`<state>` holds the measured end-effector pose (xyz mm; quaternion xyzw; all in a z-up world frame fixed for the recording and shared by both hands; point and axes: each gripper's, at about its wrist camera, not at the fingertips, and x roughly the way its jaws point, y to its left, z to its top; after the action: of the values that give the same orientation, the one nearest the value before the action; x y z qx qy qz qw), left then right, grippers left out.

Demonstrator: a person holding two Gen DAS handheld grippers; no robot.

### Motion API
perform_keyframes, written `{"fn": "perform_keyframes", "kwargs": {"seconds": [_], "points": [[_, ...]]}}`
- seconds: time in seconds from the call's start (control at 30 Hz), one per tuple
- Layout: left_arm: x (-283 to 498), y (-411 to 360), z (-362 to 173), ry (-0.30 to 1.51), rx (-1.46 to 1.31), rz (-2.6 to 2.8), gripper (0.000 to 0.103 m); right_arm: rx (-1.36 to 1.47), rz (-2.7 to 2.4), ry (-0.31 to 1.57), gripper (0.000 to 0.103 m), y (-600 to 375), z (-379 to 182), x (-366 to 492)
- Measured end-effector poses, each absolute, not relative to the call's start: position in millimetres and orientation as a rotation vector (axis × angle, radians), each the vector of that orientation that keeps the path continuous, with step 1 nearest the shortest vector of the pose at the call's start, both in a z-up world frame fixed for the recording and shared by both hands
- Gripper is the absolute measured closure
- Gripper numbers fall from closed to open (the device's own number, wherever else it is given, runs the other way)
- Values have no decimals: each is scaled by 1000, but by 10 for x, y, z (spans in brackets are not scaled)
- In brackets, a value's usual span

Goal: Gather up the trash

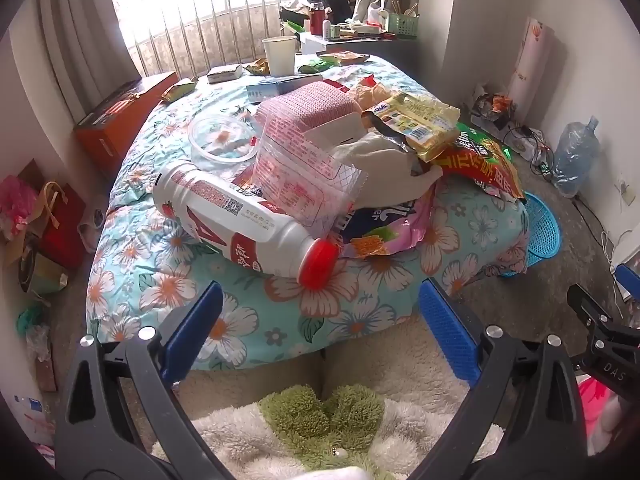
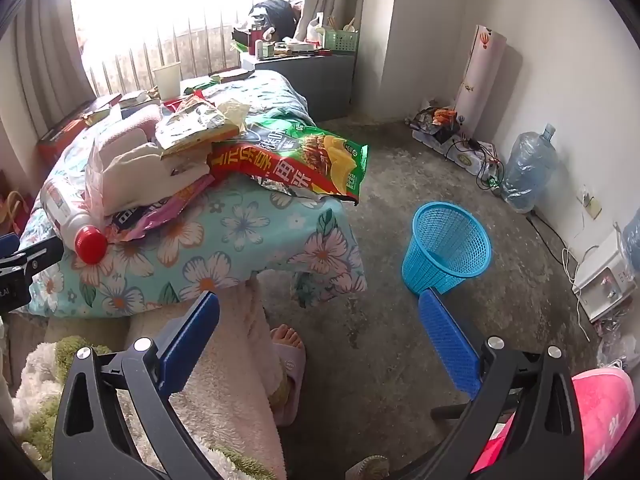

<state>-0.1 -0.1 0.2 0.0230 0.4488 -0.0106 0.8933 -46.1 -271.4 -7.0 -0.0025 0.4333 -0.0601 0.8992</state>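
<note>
Trash is sitting piled on the bed [image 1: 168, 288], bin [image 2: 448, 248] standing on the floor just right of it. Both claws, left [image 1: 320, 332] and right [image 2: 320, 336], are hanging released, gripping nothing. I'd be taking the white bottle [image 1: 236, 220] first across its body; chip bag [image 2: 304, 160] next. Lower wrappers are lying half buried, labels unreadable

Bright barred window [image 1: 224, 12], grey curtains [image 1: 80, 32], concrete floor [image 2: 400, 208].

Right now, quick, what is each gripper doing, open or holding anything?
Left gripper: jaws open, holding nothing.
Right gripper: jaws open, holding nothing.
</note>
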Motion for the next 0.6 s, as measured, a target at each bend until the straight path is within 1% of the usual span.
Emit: {"fn": "perform_keyframes", "kwargs": {"seconds": [0.6], "points": [[11, 36, 39, 918, 34, -11, 9, -8, -126, 892, 6, -2674, -34, -453]]}}
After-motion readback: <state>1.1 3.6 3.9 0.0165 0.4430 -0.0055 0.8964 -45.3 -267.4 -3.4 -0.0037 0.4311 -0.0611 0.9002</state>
